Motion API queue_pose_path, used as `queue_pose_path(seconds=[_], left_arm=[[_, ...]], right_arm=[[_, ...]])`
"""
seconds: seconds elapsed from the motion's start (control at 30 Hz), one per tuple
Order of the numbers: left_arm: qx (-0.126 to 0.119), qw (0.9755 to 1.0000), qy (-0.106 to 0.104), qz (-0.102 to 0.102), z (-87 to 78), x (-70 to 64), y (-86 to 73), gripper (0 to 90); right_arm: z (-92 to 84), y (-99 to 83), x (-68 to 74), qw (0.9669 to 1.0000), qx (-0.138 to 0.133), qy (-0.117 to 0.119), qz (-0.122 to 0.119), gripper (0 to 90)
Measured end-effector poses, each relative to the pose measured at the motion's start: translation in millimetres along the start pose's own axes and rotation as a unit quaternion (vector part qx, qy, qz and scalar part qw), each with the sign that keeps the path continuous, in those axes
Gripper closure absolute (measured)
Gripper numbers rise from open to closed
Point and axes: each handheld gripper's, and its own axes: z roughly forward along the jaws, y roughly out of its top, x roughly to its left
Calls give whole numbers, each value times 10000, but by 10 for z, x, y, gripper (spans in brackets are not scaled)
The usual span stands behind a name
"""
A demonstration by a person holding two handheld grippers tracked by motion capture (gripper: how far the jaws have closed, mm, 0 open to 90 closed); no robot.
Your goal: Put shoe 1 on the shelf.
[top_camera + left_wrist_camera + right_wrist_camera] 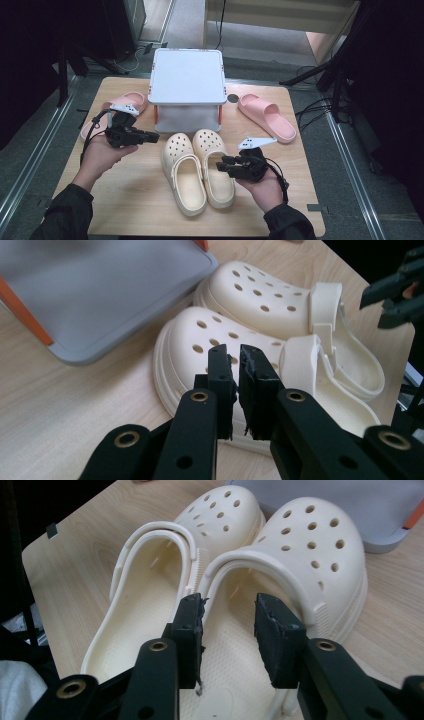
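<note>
Cream clogs [197,170]: two; pink slides [266,116]: two.

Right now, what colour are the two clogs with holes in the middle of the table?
Cream clogs, clearest in the right gripper view.

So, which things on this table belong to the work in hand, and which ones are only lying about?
In the work:
- cream clogs, side by side before the grey stand
- left gripper, jaws nearly shut, holding nothing
- right gripper, jaws open over one clog

Lying about:
- grey stand
- left pink slide
- right pink slide
</note>
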Motion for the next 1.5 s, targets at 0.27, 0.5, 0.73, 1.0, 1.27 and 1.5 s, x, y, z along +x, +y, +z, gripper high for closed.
queue_pose_path(seconds=[0.27,0.5,0.73,1.0,1.27,1.5], left_arm=[[-148,9999,39,-9,-74,101,192,846],[-76,9999,111,27,-92,165,342,851],[-110,9998,120,152,-120,184,567,851],[-133,9992,217,310,-87,215,850,861],[-119,9985,406,336,-39,366,973,862],[-44,9983,484,326,-8,491,987,862]], right_arm=[[87,-49,132,9998,141,54,-117,624],[120,-92,199,9998,165,37,-118,593],[146,-151,239,9997,242,-22,-37,565],[194,-178,275,9999,158,-42,37,551],[271,-184,278,9996,110,-177,169,442],[362,-173,289,9990,66,-343,284,352]])
